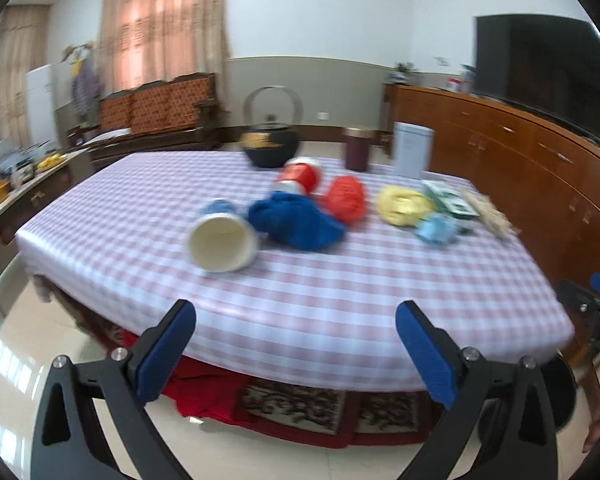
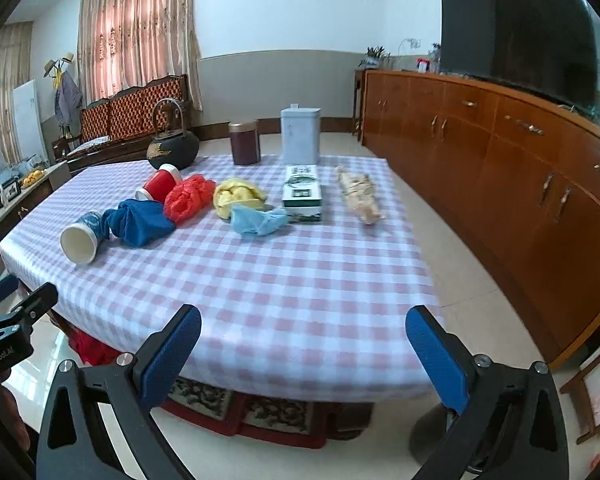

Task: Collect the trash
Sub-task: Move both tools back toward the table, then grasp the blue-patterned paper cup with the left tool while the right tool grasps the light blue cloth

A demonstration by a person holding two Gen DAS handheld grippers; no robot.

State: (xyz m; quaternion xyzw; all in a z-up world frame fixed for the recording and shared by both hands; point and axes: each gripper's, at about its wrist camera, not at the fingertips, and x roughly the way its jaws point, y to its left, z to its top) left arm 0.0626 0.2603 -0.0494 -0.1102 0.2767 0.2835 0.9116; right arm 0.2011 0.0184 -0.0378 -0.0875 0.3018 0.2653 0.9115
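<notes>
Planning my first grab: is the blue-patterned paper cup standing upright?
No, the blue-patterned paper cup lies on its side, open mouth toward the camera.

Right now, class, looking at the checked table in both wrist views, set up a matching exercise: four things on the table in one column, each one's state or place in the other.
Things:
1. blue paper cup
2. kettle
3. green carton
4. red bag

States:
A. crumpled, between blue cloth and yellow bag
B. lying flat, right of the light blue bag
C. on its side, mouth toward the cameras
D. upright at the far edge, handle raised

Pairs: 1-C, 2-D, 3-B, 4-A
</notes>
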